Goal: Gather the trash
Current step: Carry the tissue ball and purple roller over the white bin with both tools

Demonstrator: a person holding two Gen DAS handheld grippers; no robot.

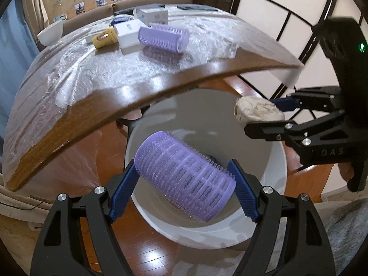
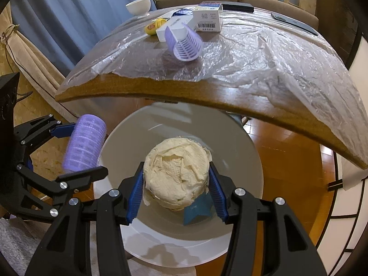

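**Both grippers held trash above the bin**

A crumpled cream-coloured paper wad (image 2: pixel 176 176) sat clamped between the blue pads of the right gripper (image 2: pixel 176 184), above the round white plastic bin (image 2: pixel 241 142). The left gripper (image 1: pixel 185 184) gripped a purple ribbed plastic hair roller (image 1: pixel 184 179) over the same bin. A second purple roller (image 1: pixel 163 38) lay on the film-covered wooden table (image 1: pixel 138 96), away from its near edge.
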